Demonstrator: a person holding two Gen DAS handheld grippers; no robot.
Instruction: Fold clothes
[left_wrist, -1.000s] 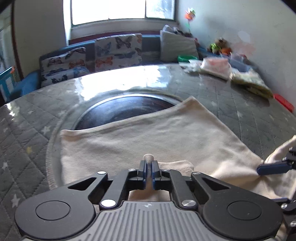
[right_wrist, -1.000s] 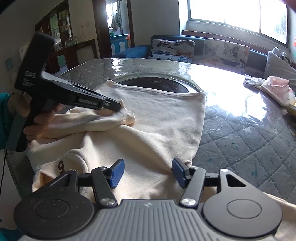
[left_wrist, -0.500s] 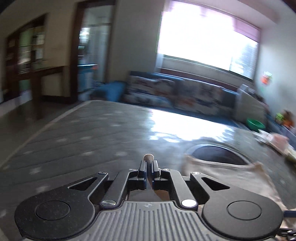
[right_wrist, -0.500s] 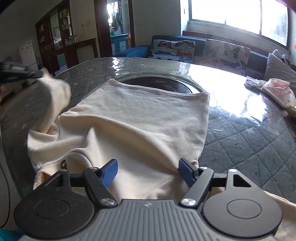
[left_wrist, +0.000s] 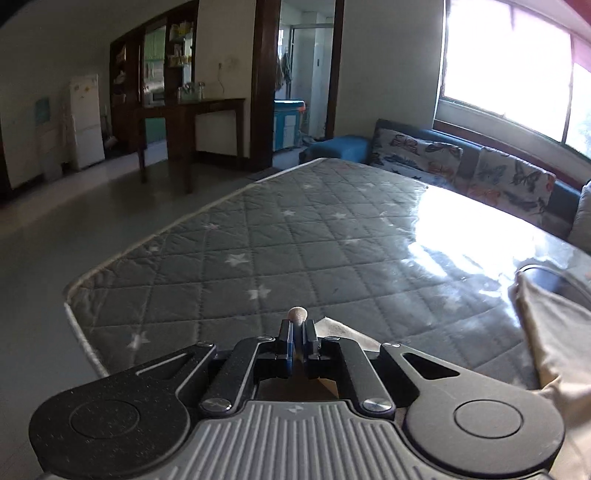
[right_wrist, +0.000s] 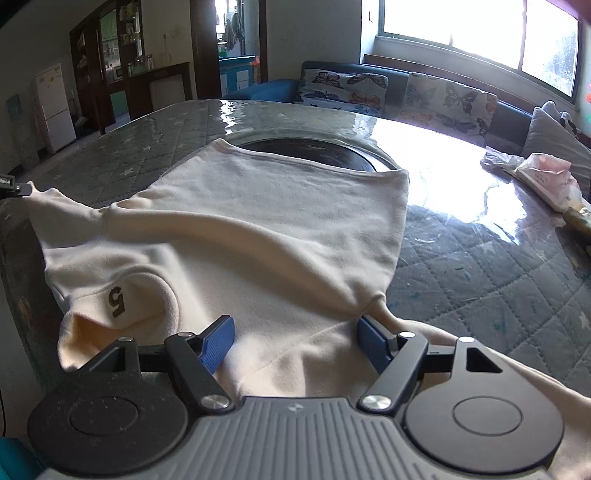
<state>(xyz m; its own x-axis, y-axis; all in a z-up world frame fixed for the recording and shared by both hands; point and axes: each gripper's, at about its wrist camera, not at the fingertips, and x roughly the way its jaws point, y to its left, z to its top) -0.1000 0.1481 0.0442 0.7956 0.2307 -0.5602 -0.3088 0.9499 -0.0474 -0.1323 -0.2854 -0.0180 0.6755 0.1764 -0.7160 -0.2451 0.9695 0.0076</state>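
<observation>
Right wrist: shirt spread flat, unfolded; left gripper clenched on sleeve, right gripper released, just widened.

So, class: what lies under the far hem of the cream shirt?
The cream shirt partly covers a dark round inset in the quilted table; the inset's near part is hidden.

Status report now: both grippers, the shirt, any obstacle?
Left gripper shut on sleeve tip, pulled out sideways. Right gripper open over cream shirt, its fingers just widened. No obstacle seen.
</observation>
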